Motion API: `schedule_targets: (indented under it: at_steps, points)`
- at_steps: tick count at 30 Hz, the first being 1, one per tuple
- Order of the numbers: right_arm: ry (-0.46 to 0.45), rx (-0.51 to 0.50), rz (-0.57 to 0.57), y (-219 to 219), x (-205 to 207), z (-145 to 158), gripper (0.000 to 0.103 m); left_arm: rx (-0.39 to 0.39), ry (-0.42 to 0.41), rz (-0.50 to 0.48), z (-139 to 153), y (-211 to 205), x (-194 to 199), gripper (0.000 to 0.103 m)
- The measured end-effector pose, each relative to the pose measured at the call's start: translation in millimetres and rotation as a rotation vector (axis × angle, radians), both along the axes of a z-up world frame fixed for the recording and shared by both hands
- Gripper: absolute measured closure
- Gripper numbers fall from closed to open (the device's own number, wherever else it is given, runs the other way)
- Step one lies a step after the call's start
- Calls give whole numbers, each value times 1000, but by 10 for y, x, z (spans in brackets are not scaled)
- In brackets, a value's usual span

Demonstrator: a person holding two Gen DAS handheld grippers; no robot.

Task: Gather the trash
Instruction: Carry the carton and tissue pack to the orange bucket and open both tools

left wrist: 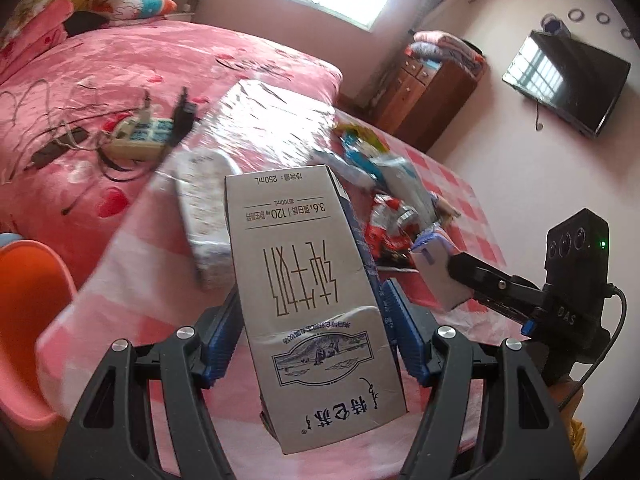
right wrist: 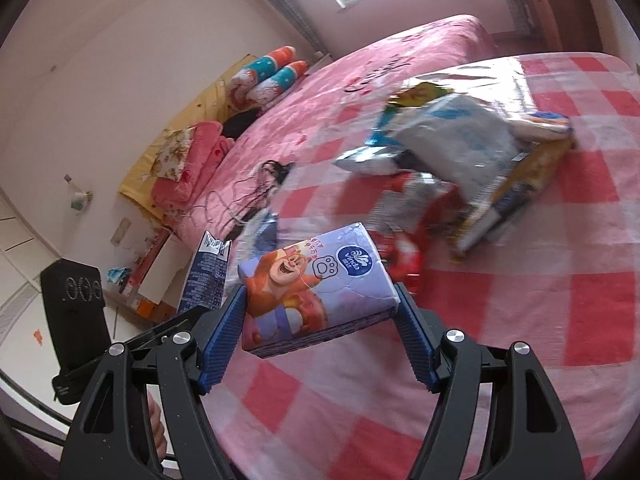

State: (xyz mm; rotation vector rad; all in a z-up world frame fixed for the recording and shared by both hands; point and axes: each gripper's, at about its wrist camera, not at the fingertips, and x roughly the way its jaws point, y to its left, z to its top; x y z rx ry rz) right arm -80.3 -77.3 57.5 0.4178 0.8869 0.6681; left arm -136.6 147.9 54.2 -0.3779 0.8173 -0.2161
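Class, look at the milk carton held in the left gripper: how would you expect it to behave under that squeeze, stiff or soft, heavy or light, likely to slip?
The milk carton is probably fairly stiff, since its flat printed faces keep their shape. A crease across its lower part suggests it is empty and light, and may buckle if squeezed harder. The left gripper has ribbed pads on its sides, so slipping seems unlikely.

A worktop (right wrist: pixel 520 300) under a pink-and-white checked cloth carries a loose heap of wrappers (right wrist: pixel 452 160); the pink bed (left wrist: pixel 100 92) beside it bears a power strip (left wrist: pixel 140 136).
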Motion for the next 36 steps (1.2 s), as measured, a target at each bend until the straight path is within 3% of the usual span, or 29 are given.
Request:
schedule_targets:
  at_steps: [6, 12, 21, 24, 25, 26, 27, 30, 36]
  points:
    - [10, 9, 95, 513, -7, 68, 31, 13, -22, 111, 50, 561, -158, 34]
    - [-17, -10, 229, 1221, -9, 190, 31, 43, -5, 286, -53, 1274, -364, 34]
    - [-68, -50, 458, 2522, -135, 228, 30, 42, 82, 535, -556, 2257, -662, 34]
    - [-80, -93, 520, 2948, -227, 143, 28, 16, 117, 582, -775, 2477, -726, 34]
    - [-88, -107, 528, 3072, -247, 95, 21, 12, 125, 602, -848, 2551, -743, 34]
    - [-93, -117, 526, 3139, -246, 64, 11, 12, 137, 620, -916, 2617, -758, 33]
    - [-95, -128, 520, 3200, -247, 4, 9, 11, 153, 636, -984, 2678, -759, 33]
    - [-47, -108, 515, 3283, -241, -140, 9, 6, 185, 681, -1146, 2813, -854, 20]
    - [-30, -66, 439, 3015, -204, -110, 8, 51, 180, 660, -1174, 2800, -905, 18]
